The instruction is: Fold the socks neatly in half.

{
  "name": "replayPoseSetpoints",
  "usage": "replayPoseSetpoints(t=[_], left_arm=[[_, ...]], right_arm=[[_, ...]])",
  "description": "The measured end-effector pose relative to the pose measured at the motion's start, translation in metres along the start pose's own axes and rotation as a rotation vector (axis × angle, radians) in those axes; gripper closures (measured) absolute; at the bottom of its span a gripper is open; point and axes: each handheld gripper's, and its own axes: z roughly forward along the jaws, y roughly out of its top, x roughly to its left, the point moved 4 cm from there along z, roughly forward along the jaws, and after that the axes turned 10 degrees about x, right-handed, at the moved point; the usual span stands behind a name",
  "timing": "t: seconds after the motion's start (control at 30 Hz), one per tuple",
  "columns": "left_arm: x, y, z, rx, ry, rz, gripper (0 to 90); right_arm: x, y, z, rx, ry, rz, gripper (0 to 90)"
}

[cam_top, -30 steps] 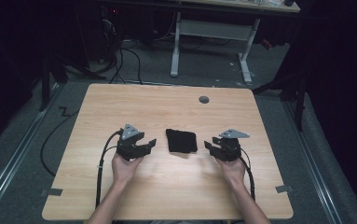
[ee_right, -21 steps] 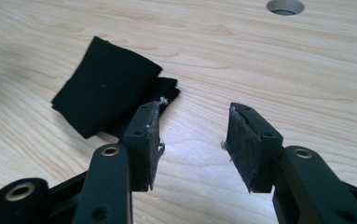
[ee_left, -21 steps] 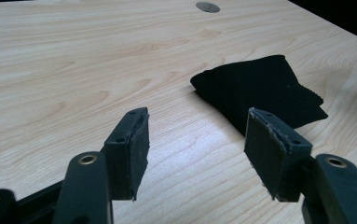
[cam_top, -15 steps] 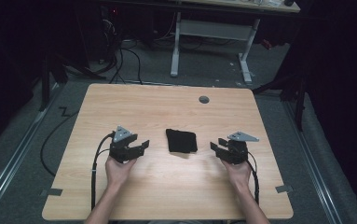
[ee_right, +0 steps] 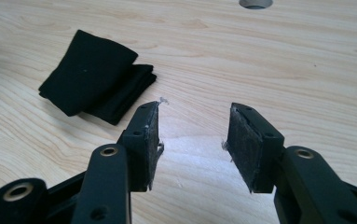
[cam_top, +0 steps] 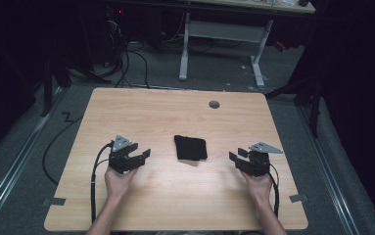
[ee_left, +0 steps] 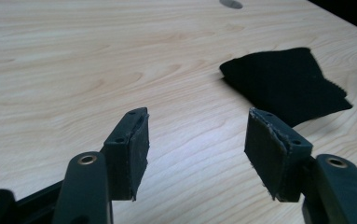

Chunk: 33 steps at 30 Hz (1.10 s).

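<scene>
A small folded black cloth (cam_top: 190, 147), likely soft, light and limp, lies mid-frame on the pale wooden worktop (cam_top: 175, 112) between the empty, open left tongs (cam_top: 143, 154) and right tongs (cam_top: 234, 156), its layered edge looking the best hold.

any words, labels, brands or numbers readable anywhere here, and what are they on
None: no text can be read on anything.
Folded black cloth: plain, no tag or print.
Left gripper and right gripper: bare black jaws, no markings.
Wooden table: unmarked wood grain.
</scene>
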Motion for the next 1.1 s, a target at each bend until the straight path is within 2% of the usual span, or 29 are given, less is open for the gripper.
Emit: replayPoseSetpoints(t=[0.13,0.23,0.33,0.43,0.57,0.8,0.9,1.0,1.1], left_arm=[[0.007,-0.007,-0.005,0.014,0.014,-0.017,40.2],[0.012,-0.011,-0.010,0.023,0.029,-0.013,40.2],[0.017,-0.015,-0.014,0.017,0.036,-0.026,40.2],[0.022,-0.019,-0.015,0.029,0.041,-0.040,40.6],[0.026,-0.023,-0.012,0.048,0.060,-0.051,41.1],[0.027,-0.028,-0.010,0.060,0.093,-0.043,40.9],[0.031,-0.031,-0.010,0.061,0.097,-0.065,41.3],[0.032,-0.034,-0.010,0.059,0.105,-0.076,41.3],[0.033,-0.038,-0.008,0.085,0.135,-0.052,41.1]], right_arm=[[-0.004,-0.005,-0.001,0.004,-0.002,0.012,52.7],[-0.002,-0.006,-0.003,0.006,-0.011,0.000,52.4],[-0.001,-0.006,-0.004,0.009,-0.012,-0.004,52.2],[0.000,-0.009,-0.006,-0.008,-0.048,-0.015,56.0],[-0.005,-0.015,-0.006,0.011,-0.052,-0.003,59.5],[-0.016,-0.029,-0.006,0.037,-0.066,0.017,60.4],[-0.021,-0.035,-0.006,0.048,-0.063,0.038,59.6],[-0.025,-0.039,-0.006,0.070,-0.069,0.032,57.9],[-0.029,-0.042,-0.005,0.080,-0.076,0.044,56.3]])
